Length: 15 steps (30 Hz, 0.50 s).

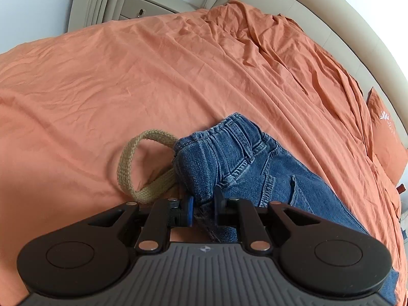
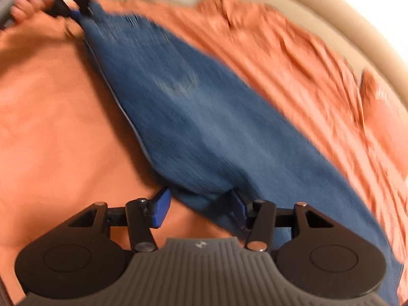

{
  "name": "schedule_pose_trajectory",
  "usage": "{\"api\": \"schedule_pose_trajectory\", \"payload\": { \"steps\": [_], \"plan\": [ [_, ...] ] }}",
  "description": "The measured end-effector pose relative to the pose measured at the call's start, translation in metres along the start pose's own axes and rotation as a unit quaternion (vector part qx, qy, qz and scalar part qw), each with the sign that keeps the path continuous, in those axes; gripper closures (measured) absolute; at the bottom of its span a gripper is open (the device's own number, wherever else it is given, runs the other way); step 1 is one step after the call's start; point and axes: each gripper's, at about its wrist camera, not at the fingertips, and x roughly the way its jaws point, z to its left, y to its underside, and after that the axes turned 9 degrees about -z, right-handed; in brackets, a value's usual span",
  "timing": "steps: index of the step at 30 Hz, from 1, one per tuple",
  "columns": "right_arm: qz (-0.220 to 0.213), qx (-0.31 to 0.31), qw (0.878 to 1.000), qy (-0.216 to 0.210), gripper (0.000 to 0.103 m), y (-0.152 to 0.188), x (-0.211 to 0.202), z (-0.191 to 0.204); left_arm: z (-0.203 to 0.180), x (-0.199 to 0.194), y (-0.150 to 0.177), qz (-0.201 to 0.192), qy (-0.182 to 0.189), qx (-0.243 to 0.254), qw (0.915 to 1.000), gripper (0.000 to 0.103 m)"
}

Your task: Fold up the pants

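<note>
On my left wrist view, a tan woven drawstring loop (image 1: pixel 132 163) lies on the orange bedsheet (image 1: pixel 127 76), running into the waistband of the blue denim pants (image 1: pixel 229 153). My left hand-held gripper (image 1: pixel 204 204) is closed narrow on a bunched fold of denim just below that waistband; both blue pads press the cloth. The pants trail off to the right along the bed. Beyond, a beige padded headboard (image 1: pixel 318 7) curves round the bed, and an orange pillow (image 1: pixel 387 140) sits at far right.

On my right wrist view, which is motion-blurred, a person's hand (image 2: pixel 23 2) grips the left tool at top left, where the pants (image 2: pixel 191 107) are pinched. The denim stretches diagonally down to my right hand-held gripper (image 2: pixel 201 206). Its jaws stand moderately wide with the cloth edge between them; the right pad touches denim, the left pad (image 2: pixel 160 211) stands clear.
</note>
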Motion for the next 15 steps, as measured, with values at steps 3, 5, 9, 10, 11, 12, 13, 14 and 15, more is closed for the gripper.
{"api": "schedule_pose_trajectory", "payload": {
  "steps": [3, 5, 9, 10, 11, 12, 13, 14, 15],
  "plan": [
    [0.027, 0.023, 0.999, -0.01, 0.054, 0.017, -0.003, -0.008, -0.001, 0.002, 0.002, 0.001, -0.004, 0.008, 1.0, 0.087],
    [0.04, 0.039, 0.998, 0.002, 0.051, 0.029, -0.006, -0.015, -0.001, 0.003, 0.004, 0.003, -0.008, 0.009, 0.9999, 0.087],
    [0.025, 0.094, 0.995, 0.031, 0.046, 0.042, -0.008, -0.037, -0.003, 0.004, 0.004, 0.005, -0.014, 0.012, 0.9998, 0.087],
    [0.011, 0.084, 0.995, 0.047, 0.047, 0.041, -0.01, -0.038, -0.004, 0.004, 0.004, 0.005, -0.014, 0.011, 0.9998, 0.087],
    [-0.009, 0.07, 0.996, 0.059, 0.047, 0.037, -0.015, -0.038, -0.004, 0.004, 0.004, 0.006, -0.014, 0.013, 0.9998, 0.087],
    [-0.029, 0.059, 0.996, 0.063, 0.047, 0.033, -0.02, -0.037, -0.004, 0.005, 0.004, 0.006, -0.015, 0.014, 0.9998, 0.087],
    [-0.047, 0.049, 0.996, 0.065, 0.046, 0.03, -0.024, -0.037, -0.004, 0.005, 0.005, 0.006, -0.015, 0.014, 0.9998, 0.087],
    [-0.061, 0.041, 0.995, 0.065, 0.044, 0.026, -0.027, -0.036, -0.004, 0.005, 0.005, 0.006, -0.016, 0.014, 0.9997, 0.087],
    [-0.066, 0.034, 0.996, 0.058, 0.041, 0.024, -0.027, -0.034, -0.004, 0.005, 0.005, 0.006, -0.018, 0.015, 0.9997, 0.087]
  ]
}}
